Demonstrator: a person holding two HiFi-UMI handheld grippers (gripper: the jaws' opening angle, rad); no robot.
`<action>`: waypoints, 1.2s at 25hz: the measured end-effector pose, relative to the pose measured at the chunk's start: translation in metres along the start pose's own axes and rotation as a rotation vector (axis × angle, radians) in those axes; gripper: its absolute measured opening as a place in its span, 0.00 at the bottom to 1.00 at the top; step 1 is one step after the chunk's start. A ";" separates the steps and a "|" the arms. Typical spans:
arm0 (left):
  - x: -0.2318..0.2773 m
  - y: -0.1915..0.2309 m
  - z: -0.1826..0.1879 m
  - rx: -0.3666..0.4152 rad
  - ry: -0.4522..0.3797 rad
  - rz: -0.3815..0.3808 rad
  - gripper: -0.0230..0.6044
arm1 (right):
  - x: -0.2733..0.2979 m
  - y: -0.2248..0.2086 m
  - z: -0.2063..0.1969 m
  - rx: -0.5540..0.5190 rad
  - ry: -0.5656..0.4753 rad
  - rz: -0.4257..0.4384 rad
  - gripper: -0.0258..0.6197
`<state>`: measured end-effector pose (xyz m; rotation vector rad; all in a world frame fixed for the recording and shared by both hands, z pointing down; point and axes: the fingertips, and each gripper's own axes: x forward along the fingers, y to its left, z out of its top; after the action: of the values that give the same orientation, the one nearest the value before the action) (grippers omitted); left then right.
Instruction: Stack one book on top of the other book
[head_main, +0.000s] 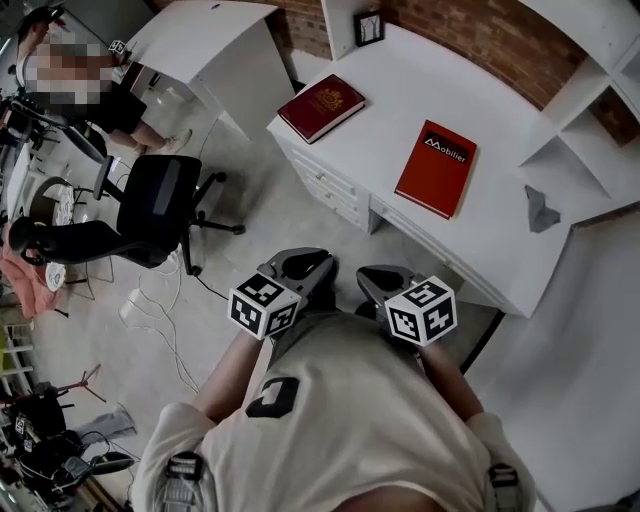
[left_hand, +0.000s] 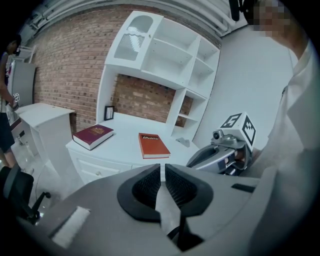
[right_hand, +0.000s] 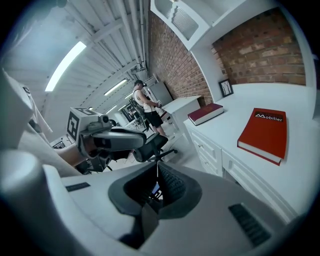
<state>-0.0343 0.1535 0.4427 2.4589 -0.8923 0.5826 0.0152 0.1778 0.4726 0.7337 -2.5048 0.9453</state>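
On surface (head_main: 500, 230), red book (head_main: 436, 168) and maroon book (head_main: 321, 106) lay flat, well apart. Left gripper (left_hand: 163, 169) and right gripper (right_hand: 157, 167) held short of it, fingers closed together, empty. Advice: open fingers early, grip one book by edge, lower square onto other. Finger closure evident only in gripper views, not head view.

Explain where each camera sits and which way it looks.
Head view: on the person's head, steeply down at the white desk; shows beige-shirted torso, left gripper, right gripper.
Left gripper view: rides the left gripper, faces desk and brick wall; own shut jaws, right gripper.
Right gripper view: rides the right gripper, looks along the desk; own shut jaws, left gripper.
Shared: maroon hardcover book and bright red hardcover book, in all three.
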 end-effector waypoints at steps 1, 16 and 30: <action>0.003 0.003 0.002 0.005 0.002 -0.008 0.08 | 0.000 -0.004 0.001 0.008 -0.002 -0.010 0.05; 0.021 0.095 0.065 0.066 -0.032 -0.097 0.08 | 0.026 -0.041 0.053 0.031 0.011 -0.178 0.05; 0.014 0.198 0.083 0.016 -0.068 -0.106 0.08 | 0.069 -0.044 0.094 0.006 0.073 -0.283 0.05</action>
<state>-0.1389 -0.0338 0.4373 2.5356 -0.7802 0.4730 -0.0283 0.0615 0.4621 1.0046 -2.2594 0.8617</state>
